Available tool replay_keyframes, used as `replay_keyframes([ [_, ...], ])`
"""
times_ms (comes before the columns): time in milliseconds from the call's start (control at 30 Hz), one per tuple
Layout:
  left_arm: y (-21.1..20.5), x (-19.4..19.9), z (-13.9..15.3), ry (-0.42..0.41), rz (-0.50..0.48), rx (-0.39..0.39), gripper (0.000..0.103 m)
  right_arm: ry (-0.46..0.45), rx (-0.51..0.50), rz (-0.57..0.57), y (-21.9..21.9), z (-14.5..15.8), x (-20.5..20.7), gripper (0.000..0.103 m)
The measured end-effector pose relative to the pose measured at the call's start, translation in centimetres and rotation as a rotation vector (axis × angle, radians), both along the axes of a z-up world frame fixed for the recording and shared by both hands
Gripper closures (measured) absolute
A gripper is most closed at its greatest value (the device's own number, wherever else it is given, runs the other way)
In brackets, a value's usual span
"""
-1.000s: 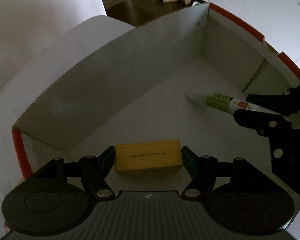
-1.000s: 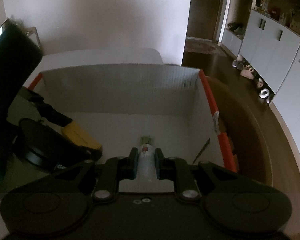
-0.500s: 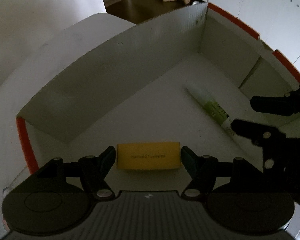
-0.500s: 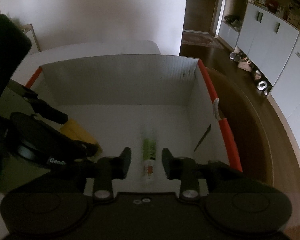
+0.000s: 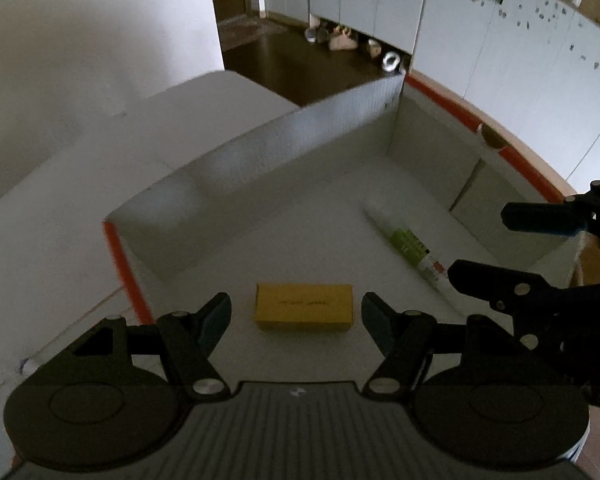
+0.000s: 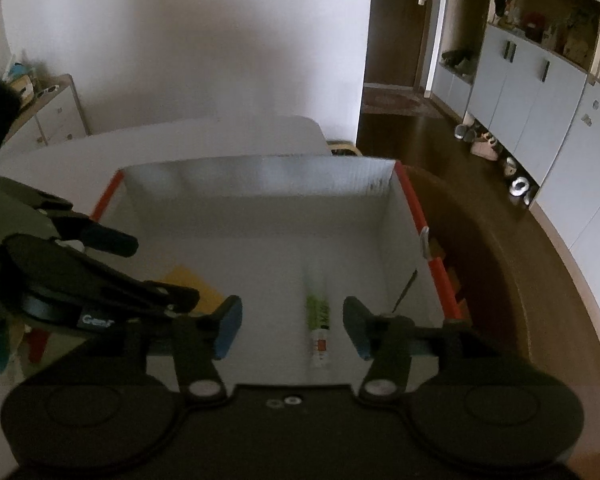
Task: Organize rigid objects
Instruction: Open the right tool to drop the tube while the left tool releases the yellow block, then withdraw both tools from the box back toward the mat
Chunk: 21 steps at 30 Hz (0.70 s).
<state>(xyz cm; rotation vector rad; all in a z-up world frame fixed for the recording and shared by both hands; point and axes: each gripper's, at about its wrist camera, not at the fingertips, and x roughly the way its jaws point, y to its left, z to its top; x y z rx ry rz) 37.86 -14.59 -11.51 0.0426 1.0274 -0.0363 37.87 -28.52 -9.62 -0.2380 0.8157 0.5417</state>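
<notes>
Your left wrist camera looked steeply down into the white box (image 5: 340,148) from close above, facing its far corner at 1 o'clock. Your right wrist camera faced the far wall at 12 — both shared the box floor.

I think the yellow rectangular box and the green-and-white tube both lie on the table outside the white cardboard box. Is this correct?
Not quite: the yellow rectangular box and the green-and-white tube both lie inside the white cardboard box, on its floor. The left wrist view shows this.
</notes>
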Motion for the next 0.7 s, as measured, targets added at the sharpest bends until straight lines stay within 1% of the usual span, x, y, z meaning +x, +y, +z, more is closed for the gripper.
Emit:
replay_keyframes([
  [100,0.4,-1.4,1.1,-0.036,-0.004,-0.013,0.032,-0.015,0.005,0.002,0.2,0.8,-0.9,0.042],
  [200,0.9,-2.6,2.0,-0.067,-0.009,-0.020,0.032,-0.031,0.013,0.001,0.5,1.5,-2.3,0.040],
  [367,2.0,-5.0,3.2,-0.106,-0.004,-0.057,0.032,-0.062,0.029,0.000,1.2,2.9,-4.7,0.039],
  [500,3.3,-7.4,4.5,-0.147,-0.015,-0.072,0.032,-0.080,0.055,-0.002,1.6,4.1,-6.6,0.033],
  [700,5.3,-11.3,5.6,-0.192,-0.015,-0.085,0.032,-0.095,0.083,0.000,3.2,5.1,-10.1,0.033],
])
